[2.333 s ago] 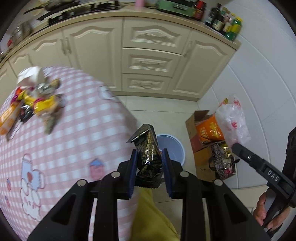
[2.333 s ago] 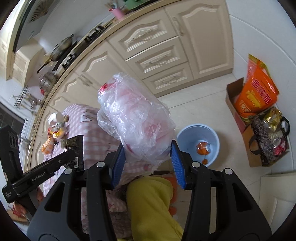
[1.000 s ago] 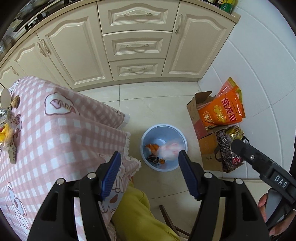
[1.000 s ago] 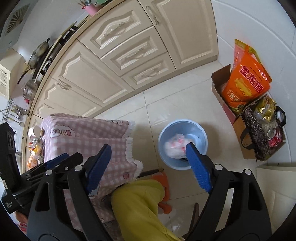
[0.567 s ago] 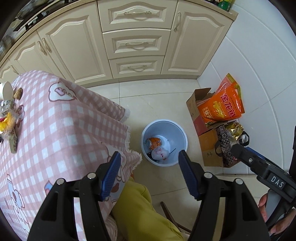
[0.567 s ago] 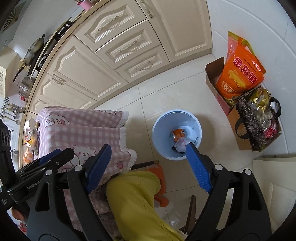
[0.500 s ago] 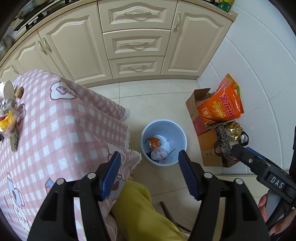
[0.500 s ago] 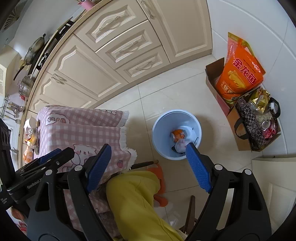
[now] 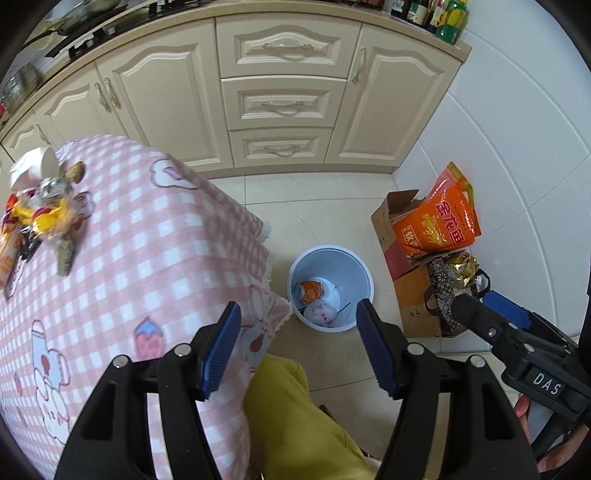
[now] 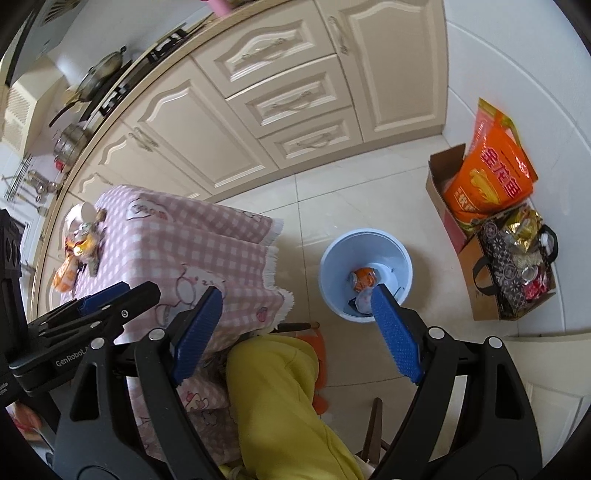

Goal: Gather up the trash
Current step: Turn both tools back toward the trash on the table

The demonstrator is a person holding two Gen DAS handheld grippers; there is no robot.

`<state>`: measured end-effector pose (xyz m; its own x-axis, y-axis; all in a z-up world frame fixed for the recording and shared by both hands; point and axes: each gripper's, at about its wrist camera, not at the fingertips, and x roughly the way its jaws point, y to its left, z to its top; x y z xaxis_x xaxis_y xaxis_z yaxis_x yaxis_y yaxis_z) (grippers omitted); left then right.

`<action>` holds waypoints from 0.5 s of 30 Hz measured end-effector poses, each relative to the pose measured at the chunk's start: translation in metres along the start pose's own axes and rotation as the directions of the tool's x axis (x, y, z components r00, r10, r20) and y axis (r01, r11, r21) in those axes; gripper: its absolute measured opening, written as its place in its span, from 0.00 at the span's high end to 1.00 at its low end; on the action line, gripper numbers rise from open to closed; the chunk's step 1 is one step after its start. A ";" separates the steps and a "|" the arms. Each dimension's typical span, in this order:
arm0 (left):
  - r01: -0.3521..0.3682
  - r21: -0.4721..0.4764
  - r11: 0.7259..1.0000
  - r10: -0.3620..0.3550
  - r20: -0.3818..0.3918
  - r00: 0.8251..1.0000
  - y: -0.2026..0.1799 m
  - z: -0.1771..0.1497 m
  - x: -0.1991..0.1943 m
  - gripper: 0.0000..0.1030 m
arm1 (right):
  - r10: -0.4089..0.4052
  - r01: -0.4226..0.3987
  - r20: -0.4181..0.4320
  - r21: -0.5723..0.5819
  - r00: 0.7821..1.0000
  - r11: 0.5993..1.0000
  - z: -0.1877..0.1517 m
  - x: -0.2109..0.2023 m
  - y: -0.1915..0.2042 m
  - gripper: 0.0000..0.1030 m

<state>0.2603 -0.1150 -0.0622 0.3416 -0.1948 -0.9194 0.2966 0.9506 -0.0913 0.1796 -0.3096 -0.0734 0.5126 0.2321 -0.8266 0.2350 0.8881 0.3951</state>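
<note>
Both tongs, left (image 9: 298,352) and right (image 10: 297,330), spread empty | tiled floor (image 9: 325,206) | pink checked tablecloth (image 9: 147,258)

Both wrist views look down from above, sharing the blue bin (image 9: 330,258) and pink-checked table (image 10: 207,236).

Your right gripper's finger (image 10: 394,338) covers the near side of the blue bin (image 10: 334,266), hiding part of the crumpled plastic bag (image 10: 364,300) beside the orange can (image 10: 364,277). The wrapper pile (image 9: 35,218) on your table is motion-blurred and cut by the left edge; single pieces cannot be told apart. Countertop bottles (image 9: 424,14) are clipped at the top edge, labels unreadable.
</note>
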 end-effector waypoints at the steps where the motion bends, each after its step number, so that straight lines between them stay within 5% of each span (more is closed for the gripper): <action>1: -0.003 -0.007 1.000 0.003 0.006 1.000 0.005 -0.002 -0.004 0.38 | 0.001 -0.001 0.000 -0.010 1.000 1.000 0.000 -0.001 0.005 0.21; 15: -0.036 -0.159 0.987 0.046 0.057 0.997 0.092 -0.029 -0.043 0.34 | 0.055 -0.061 -0.031 -0.203 0.998 0.977 -0.004 0.005 0.109 0.21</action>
<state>0.2473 -0.0122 -0.0423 0.4051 -0.1648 -0.8993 0.1388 0.9833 -0.1177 0.2044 -0.2106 -0.0357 0.4992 0.2931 -0.8154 0.0313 0.9343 0.3550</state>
